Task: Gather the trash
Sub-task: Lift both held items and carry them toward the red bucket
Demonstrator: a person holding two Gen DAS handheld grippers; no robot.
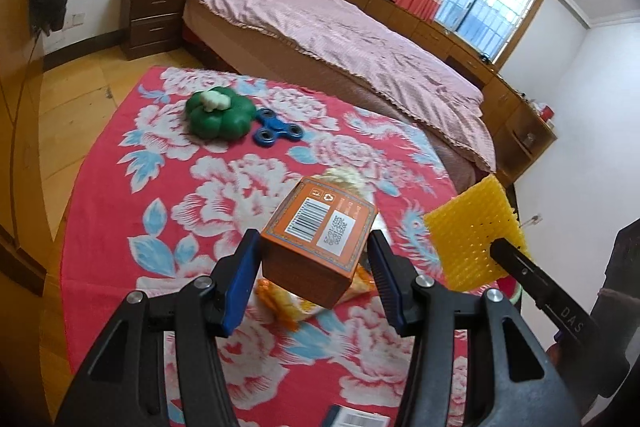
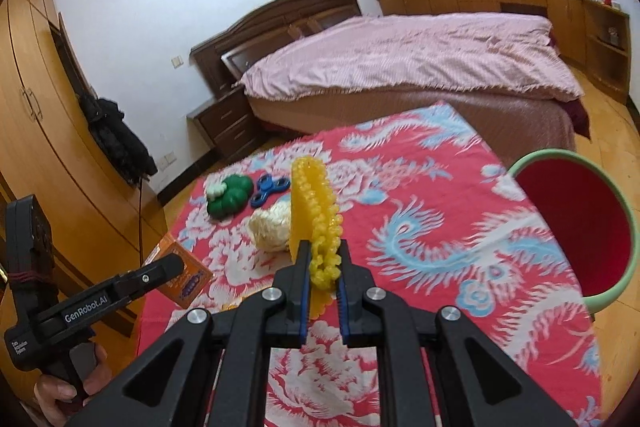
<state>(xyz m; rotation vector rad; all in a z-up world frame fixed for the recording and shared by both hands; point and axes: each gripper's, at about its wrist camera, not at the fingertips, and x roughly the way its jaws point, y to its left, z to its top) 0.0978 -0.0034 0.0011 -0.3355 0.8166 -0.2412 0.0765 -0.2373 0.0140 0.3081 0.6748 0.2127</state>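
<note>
Both claws loaded. Left gripper (image 1: 314, 259) is clamped on a small orange cardboard box (image 1: 318, 241) with barcode and QR label on its upper face; blue pads press its two sides, box lifted clear of the red floral tablecloth (image 1: 120, 207). Under the box, on the cloth, sits a crumpled orange-yellow snack wrapper (image 1: 280, 301), partly hidden. A cream crumpled paper ball (image 1: 344, 179) peeks out just beyond the far edge of the box.

Right gripper (image 2: 323, 267) jaws are nearly together, pinching a yellow bumpy plastic mesh sheet (image 2: 314, 203) by its near edge; sheet stands upright above the cloth. In the left wrist view the same sheet shows at right, held off the table.

Far left on the cloth: green pumpkin-shaped plastic toy (image 1: 220, 115) with a white stem, touching or just beside a blue fidget spinner (image 1: 278, 131) on its right. A boxed item with a barcode (image 1: 356, 417) lies at the near edge, mostly cut off.

Right of the table, a round bin with pale green rim and red inside (image 2: 580, 227) stands near the table edge. A hand (image 2: 60, 395) grips the left gripper's handle, low left in the right wrist view. Pink-covered bed (image 1: 340, 27) lies beyond the table.
</note>
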